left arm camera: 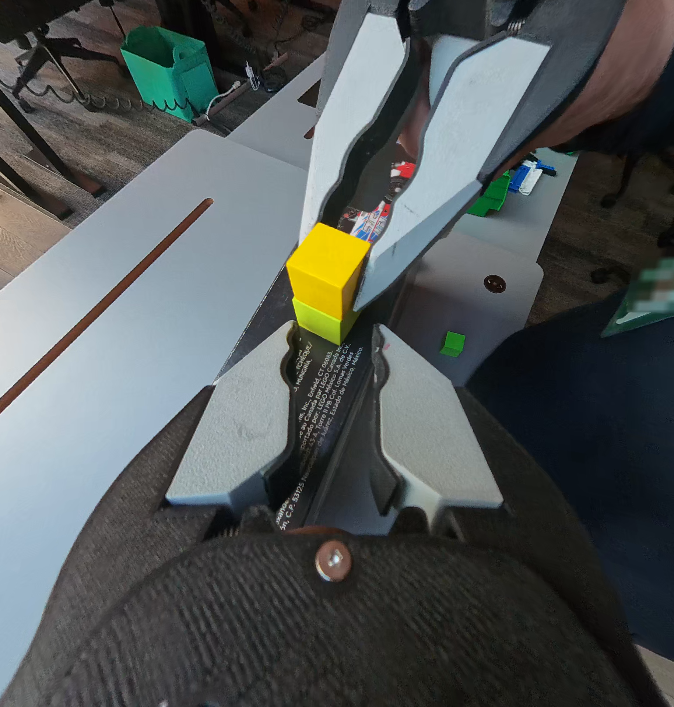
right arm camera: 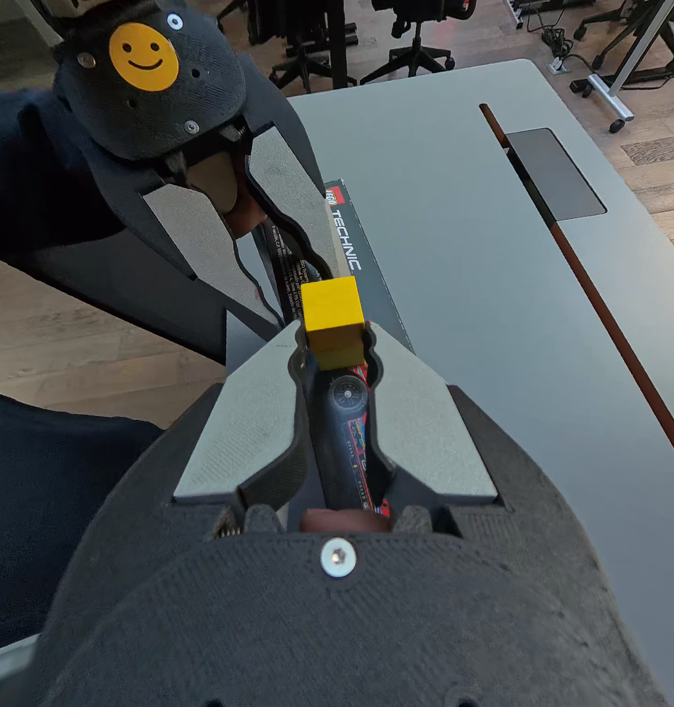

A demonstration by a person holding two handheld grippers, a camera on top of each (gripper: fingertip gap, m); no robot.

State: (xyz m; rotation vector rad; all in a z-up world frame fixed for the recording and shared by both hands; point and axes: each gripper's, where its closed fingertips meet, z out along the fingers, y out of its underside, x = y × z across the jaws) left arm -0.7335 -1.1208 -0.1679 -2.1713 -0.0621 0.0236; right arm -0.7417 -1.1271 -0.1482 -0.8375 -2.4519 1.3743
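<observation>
Two tools: left tool [left arm camera: 333,329], right tool [right arm camera: 333,333]. Three cubes: one yellow cube [left arm camera: 324,269], one lime cube [left arm camera: 322,321], one green cube [left arm camera: 453,343]. One dark printed box [right arm camera: 366,267]. One green bin [left arm camera: 171,70]. One desk [left arm camera: 98,382].

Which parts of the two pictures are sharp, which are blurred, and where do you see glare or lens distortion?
Left wrist view: the yellow cube is sharp, the hand at the top right is blurred, the grey table has a pale sheen, and its slot bows from the wide lens. Right wrist view: the cube is fairly sharp, the picture's edges are soft and curved.
</observation>
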